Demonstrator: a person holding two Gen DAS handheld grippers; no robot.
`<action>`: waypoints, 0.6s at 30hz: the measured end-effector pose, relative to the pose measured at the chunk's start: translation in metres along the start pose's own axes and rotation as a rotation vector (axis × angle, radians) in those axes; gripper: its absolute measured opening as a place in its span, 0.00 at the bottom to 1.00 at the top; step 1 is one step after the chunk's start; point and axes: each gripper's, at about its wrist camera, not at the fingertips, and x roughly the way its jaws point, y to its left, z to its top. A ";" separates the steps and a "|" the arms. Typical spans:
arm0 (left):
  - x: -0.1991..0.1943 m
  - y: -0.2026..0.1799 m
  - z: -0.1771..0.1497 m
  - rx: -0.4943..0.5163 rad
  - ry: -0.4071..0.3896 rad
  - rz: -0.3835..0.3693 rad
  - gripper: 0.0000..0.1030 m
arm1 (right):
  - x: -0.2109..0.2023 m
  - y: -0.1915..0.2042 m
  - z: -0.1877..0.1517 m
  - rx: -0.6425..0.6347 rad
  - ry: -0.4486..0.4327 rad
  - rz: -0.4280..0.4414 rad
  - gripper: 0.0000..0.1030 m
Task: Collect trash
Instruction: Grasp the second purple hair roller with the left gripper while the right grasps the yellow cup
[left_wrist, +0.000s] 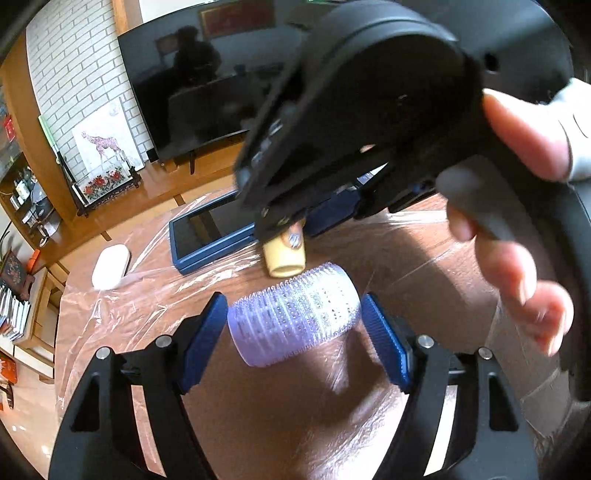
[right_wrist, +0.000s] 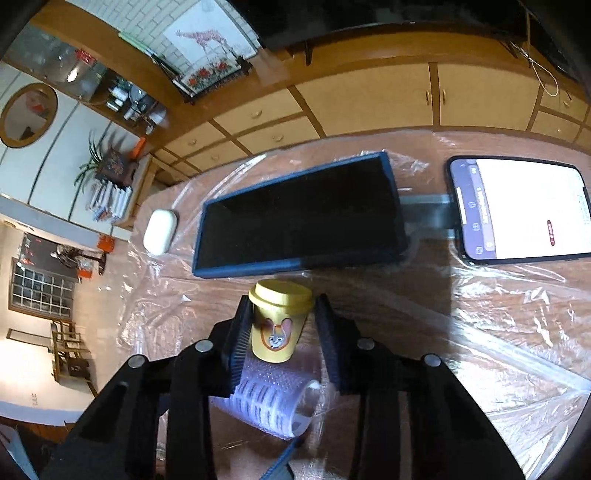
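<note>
A purple hair roller (left_wrist: 295, 314) lies on the film-covered table. My left gripper (left_wrist: 293, 308) straddles it lengthwise, its blue pads (left_wrist: 207, 339) set against the roller's two ends. Just behind the roller stands a small yellow cup (right_wrist: 275, 332) with a lid and a rabbit picture. My right gripper (right_wrist: 282, 310) is shut on this cup, one black finger on each side. In the left wrist view the right gripper (left_wrist: 280, 230) comes down from above onto the cup (left_wrist: 284, 260), held by a person's hand (left_wrist: 524, 140). The roller (right_wrist: 269, 398) shows beneath the right gripper's fingers.
A blue-cased tablet (right_wrist: 299, 214) lies flat behind the cup, a lit phone (right_wrist: 524, 206) to its right and a white oval case (right_wrist: 159, 230) to its left. Crinkled clear film (right_wrist: 498, 295) covers the wooden table. Cabinets and a television stand beyond the far edge.
</note>
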 end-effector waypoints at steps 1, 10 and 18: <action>-0.002 0.001 -0.001 -0.002 -0.002 0.000 0.73 | -0.003 -0.001 -0.001 0.001 -0.012 0.008 0.34; -0.013 0.007 -0.007 -0.016 -0.004 -0.001 0.73 | -0.033 -0.007 -0.014 -0.002 -0.096 0.043 0.34; -0.022 0.013 -0.010 -0.043 0.006 -0.010 0.58 | -0.062 -0.012 -0.037 -0.023 -0.142 0.040 0.34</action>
